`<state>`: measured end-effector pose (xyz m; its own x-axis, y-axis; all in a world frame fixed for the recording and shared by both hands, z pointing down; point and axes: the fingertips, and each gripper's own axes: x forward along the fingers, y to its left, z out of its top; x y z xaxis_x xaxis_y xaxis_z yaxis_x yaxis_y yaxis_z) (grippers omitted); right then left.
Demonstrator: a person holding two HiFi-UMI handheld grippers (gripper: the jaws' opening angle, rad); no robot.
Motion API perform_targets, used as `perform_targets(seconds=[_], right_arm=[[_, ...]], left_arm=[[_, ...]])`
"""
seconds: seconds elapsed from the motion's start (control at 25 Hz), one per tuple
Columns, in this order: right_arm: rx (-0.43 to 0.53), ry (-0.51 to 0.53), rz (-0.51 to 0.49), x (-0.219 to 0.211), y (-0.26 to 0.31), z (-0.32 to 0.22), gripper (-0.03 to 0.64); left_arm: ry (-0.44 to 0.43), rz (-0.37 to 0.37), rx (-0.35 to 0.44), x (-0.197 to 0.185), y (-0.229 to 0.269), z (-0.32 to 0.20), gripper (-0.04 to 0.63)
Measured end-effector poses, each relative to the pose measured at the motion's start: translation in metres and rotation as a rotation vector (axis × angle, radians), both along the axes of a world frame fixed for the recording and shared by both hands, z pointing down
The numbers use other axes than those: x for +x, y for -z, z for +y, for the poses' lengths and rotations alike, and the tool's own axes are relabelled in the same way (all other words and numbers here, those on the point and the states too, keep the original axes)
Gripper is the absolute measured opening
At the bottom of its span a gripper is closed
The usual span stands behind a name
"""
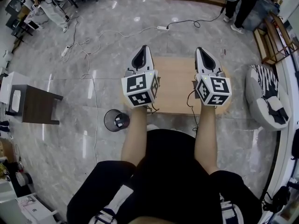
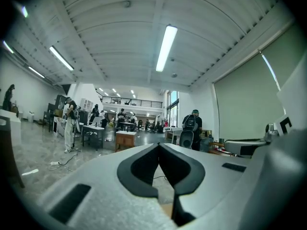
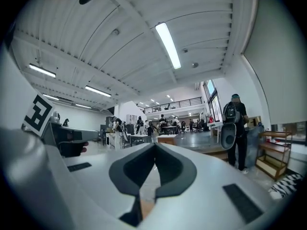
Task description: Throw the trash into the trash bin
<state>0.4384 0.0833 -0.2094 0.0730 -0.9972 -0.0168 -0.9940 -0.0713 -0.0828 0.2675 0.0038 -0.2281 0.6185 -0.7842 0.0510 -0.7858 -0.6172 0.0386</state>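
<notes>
Both grippers are held up side by side over a low wooden table (image 1: 173, 85), pointing level into the room. My left gripper (image 1: 143, 49) is shut, its tips touching with nothing between them, as the left gripper view (image 2: 159, 144) also shows. My right gripper (image 1: 201, 50) is likewise shut and empty, its tips meeting in the right gripper view (image 3: 154, 143). A black mesh trash bin (image 1: 117, 120) stands on the floor left of the table, below my left arm, with a pale scrap inside. No loose trash shows on the visible part of the table.
A dark side table (image 1: 33, 105) stands at the left. A black-and-white beanbag (image 1: 266, 97) lies at the right by wooden shelves (image 1: 273, 41). Cables and a power strip (image 1: 162, 28) trail over the floor beyond the table. People stand at the far left and far right.
</notes>
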Motion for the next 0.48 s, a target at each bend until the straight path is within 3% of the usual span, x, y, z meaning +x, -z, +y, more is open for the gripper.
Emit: perform_targets(seconds=[0.48], right_arm=[[-0.02,0.003,0.035,0.007,-0.005,0.004,0.011]], left_arm=[[-0.004,-0.017,-0.027,0.013,-0.011,0.006,0.008]])
